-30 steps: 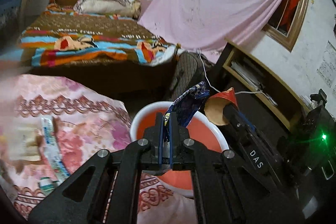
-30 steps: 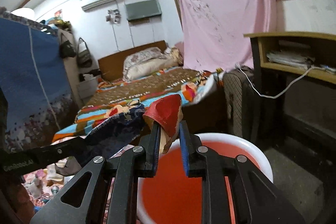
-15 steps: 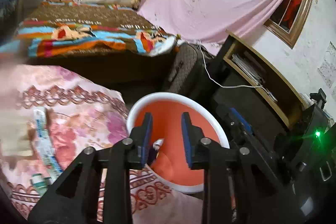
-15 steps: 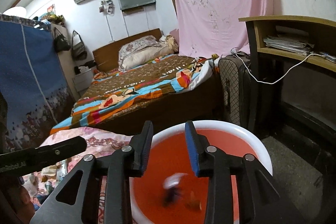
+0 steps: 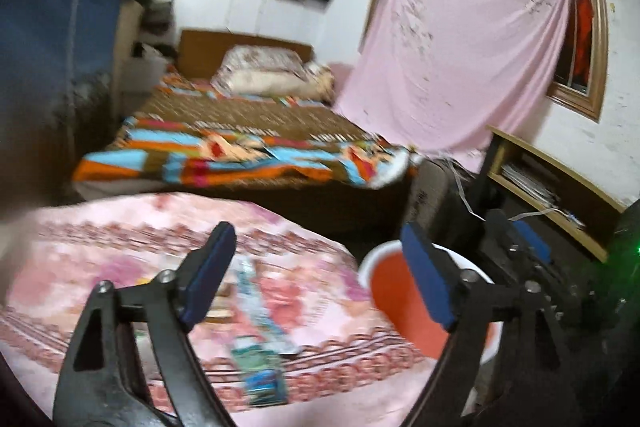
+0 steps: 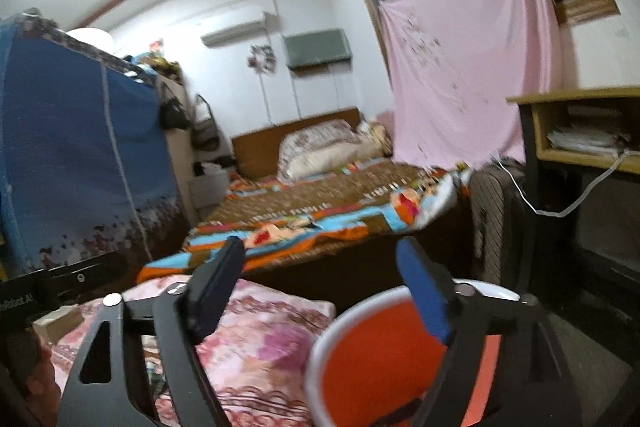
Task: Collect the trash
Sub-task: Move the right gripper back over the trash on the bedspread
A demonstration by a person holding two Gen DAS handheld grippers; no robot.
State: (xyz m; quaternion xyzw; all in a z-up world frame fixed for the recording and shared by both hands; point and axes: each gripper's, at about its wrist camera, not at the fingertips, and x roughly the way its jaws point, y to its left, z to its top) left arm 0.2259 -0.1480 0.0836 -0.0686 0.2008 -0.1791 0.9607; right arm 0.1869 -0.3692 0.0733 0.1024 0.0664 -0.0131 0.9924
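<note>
Left gripper, nearest the lens in the left wrist view: its jaws are opening and already stand wide, with nothing between the blue pads. Right gripper, likewise: its jaws are opening, and no object lies between them.

Just beyond the left gripper lies a worktop covered with a pink floral cloth. On it rest several pieces of trash, the plainest being a long printed wrapper and a blue-green packet nearer the cloth's front edge; blur hides their detail. In the right wrist view a small cardboard-coloured piece sits at the worktop's left, beside the other gripper's black body.

Beside the worktop, on its right, stands the orange bin with a white rim. Its bottom is hidden, so its contents cannot be read from either view.

Farther off: a bed with a striped blanket, a pink sheet hung over the window, and a shelf with papers and a white cable.

Risks, as judged from this layout:
- Both views are smeared by motion; a reach made at this pace may land the pads beside a wrapper instead of around it.
- The wrappers lie flat on soft cloth, so closing jaws may pinch the cloth with the trash and drag it.
- The bin stands right at the worktop's edge; a low swing of either gripper may knock its rim and tip it.
- The two grippers sit close together and may collide over the bin.
</note>
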